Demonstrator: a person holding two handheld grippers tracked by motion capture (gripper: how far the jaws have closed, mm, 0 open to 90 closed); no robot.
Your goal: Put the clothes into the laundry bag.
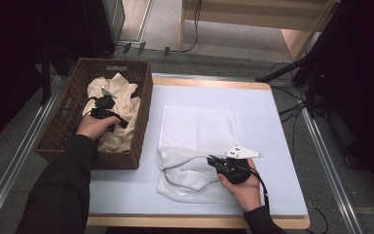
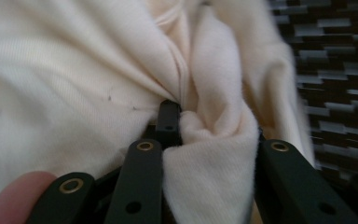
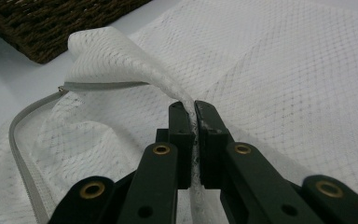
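Cloth [image 2: 205, 154] bunched between left hand-held gripper [image 2: 214, 126] jaws, in basket [image 1: 141, 97].

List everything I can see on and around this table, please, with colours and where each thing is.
Wicker basket: one, dark brown, left edge of the table.
Cream cloth: one, crumpled inside the basket.
Mesh bag: one, white with a grey zip, lying mid-table, its near edge lifted.
Table mat: one, pale blue, covering the wood-rimmed table.
Left gripper: black, in the basket, a fold of cream cloth between its jaws.
Right gripper: black, shut on the mesh bag's edge.
Hands: two, dark sleeves, each holding a gripper.
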